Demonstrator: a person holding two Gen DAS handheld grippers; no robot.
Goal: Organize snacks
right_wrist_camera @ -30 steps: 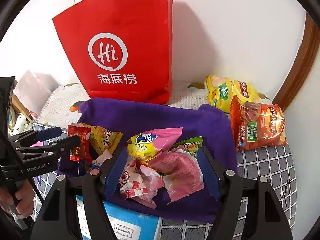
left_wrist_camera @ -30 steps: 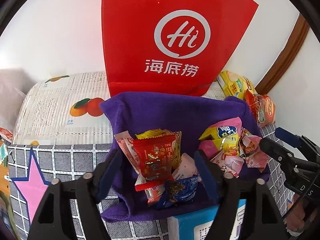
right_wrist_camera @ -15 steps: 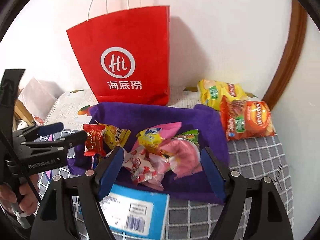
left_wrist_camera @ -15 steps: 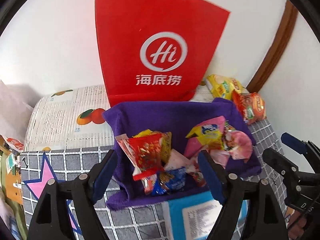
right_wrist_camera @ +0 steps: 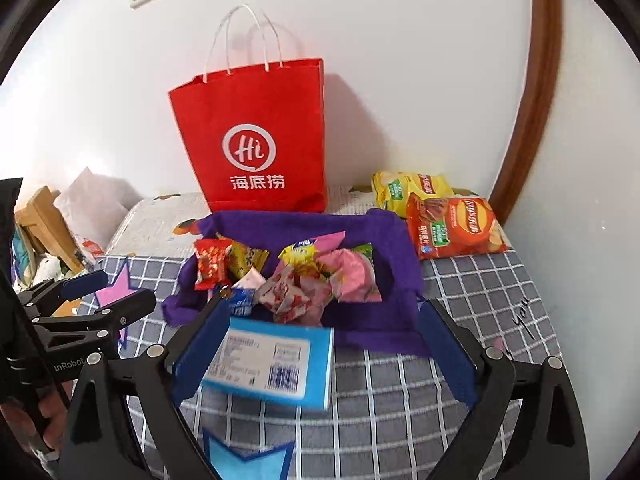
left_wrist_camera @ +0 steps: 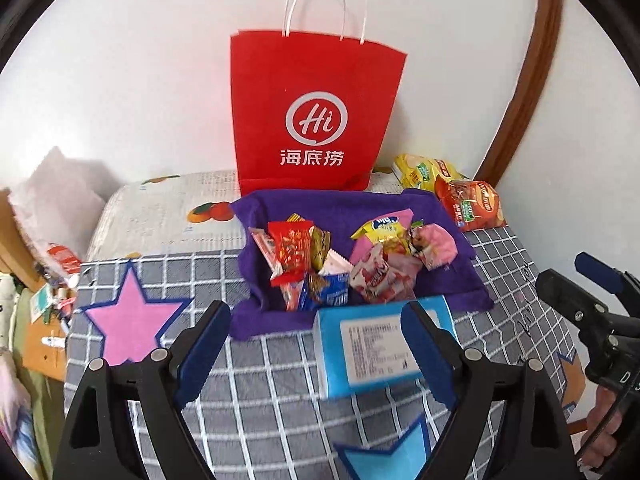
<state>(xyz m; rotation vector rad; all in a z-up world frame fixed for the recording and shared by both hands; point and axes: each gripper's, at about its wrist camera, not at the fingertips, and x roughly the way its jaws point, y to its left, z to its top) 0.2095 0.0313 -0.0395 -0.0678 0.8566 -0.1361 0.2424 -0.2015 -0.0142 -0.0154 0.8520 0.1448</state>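
A purple cloth [left_wrist_camera: 352, 208] [right_wrist_camera: 384, 236] lies on the grid-pattern table and bears two heaps of small snack packets: red, yellow and blue ones [left_wrist_camera: 298, 254] [right_wrist_camera: 218, 262] on the left, pink and yellow ones [left_wrist_camera: 394, 252] [right_wrist_camera: 324, 276] on the right. A blue box [left_wrist_camera: 376, 350] [right_wrist_camera: 272, 360] lies in front of the cloth. My left gripper [left_wrist_camera: 316, 344] is open and empty, back from the cloth, over the box. My right gripper [right_wrist_camera: 320, 348] is open and empty, also back from the cloth.
A red paper bag [left_wrist_camera: 314, 116] [right_wrist_camera: 256, 140] stands upright against the wall behind the cloth. Yellow and orange chip bags [left_wrist_camera: 468, 202] [right_wrist_camera: 448, 220] lie at the back right. Clutter sits off the table's left edge [left_wrist_camera: 48, 280]. A brown door frame [right_wrist_camera: 528, 92] rises at right.
Both grippers have pulled back and up from the snack heaps, still open and empty. The whole red bag and the blue box have come into view.
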